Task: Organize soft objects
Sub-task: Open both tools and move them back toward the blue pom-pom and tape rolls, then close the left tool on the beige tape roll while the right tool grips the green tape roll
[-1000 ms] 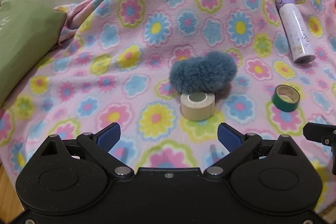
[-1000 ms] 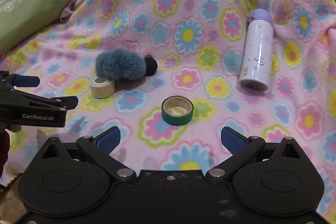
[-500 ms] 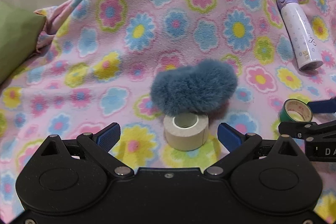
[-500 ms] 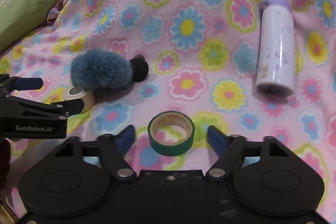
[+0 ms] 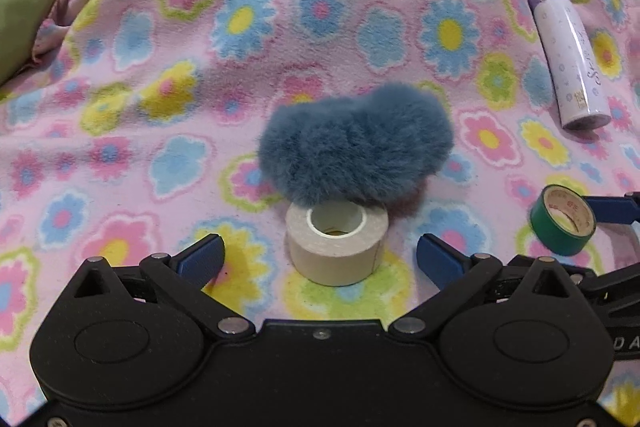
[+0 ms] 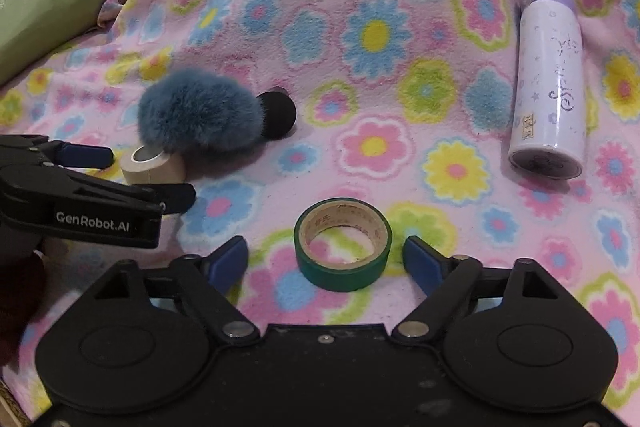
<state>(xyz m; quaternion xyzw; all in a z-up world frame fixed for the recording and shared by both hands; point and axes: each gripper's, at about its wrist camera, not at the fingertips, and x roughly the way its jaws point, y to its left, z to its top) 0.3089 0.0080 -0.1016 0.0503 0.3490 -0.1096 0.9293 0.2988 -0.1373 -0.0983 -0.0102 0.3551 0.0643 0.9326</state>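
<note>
— Where do things sit?

— The blue puff (image 5: 354, 143) lies mid-blanket (image 5: 200, 47), touching the beige roll (image 5: 336, 247). The green roll (image 6: 343, 243) lies nearer the blanket's right edge.

— Your grippers?

— My left gripper (image 5: 320, 259) is open astride the beige roll, pads clear. My right gripper (image 6: 326, 259) has just been opening; the green roll sits between its jaws, untouched.

— How will they handle?

— I judge the puff light and squashy; pinch its middle. The rolls are stiff; grip across their outer walls.

Readable print
My left gripper (image 6: 120, 173) reads "GenRobot.AI" on its side; the script on the bottle (image 6: 548, 83) I cannot read.
</note>
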